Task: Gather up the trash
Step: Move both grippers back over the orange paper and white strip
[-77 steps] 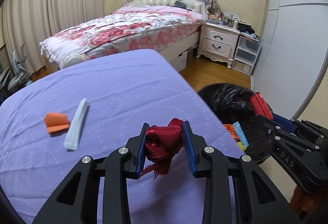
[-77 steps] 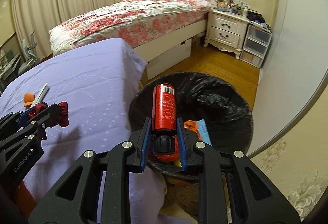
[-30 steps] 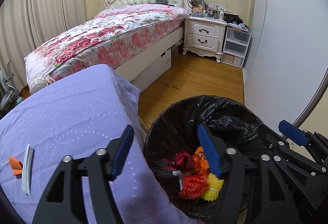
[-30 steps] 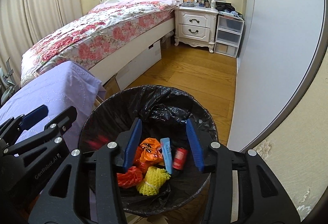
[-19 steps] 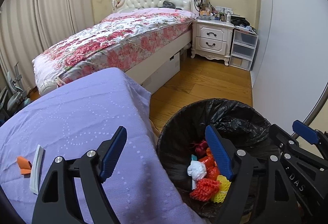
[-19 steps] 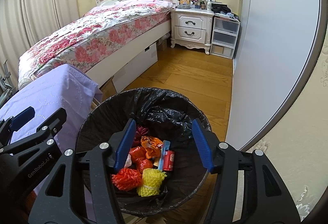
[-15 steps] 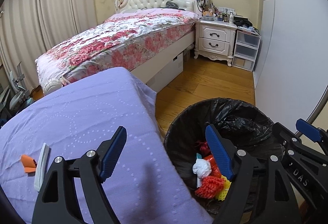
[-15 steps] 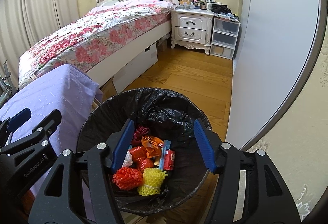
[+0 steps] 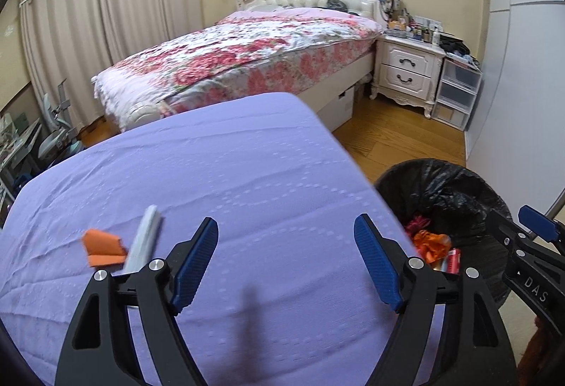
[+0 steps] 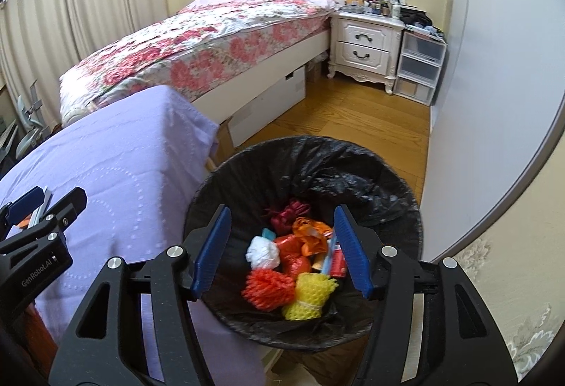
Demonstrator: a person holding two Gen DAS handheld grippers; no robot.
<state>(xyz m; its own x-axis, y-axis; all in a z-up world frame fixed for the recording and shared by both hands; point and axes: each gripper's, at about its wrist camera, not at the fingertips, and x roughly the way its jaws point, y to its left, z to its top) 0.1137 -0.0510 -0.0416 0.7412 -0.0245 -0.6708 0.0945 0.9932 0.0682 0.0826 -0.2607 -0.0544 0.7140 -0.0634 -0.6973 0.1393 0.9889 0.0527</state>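
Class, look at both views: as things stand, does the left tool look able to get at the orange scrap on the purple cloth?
Probably yes. The left tool is open and empty, and the orange scrap lies exposed on the purple cloth beside the pale tube, with nothing between.

— What's on the purple-covered table (image 9: 247, 174)?
— Two things, left of the left claw (image 9: 286, 259): an orange scrap (image 9: 104, 247) and a pale flat tube (image 9: 143, 246), just beside each other (touching or not, I cannot tell).
— And the wooden floor (image 10: 353, 114)?
— A black-lined bin (image 10: 353, 170) stands there, below the right claw (image 10: 282, 252).
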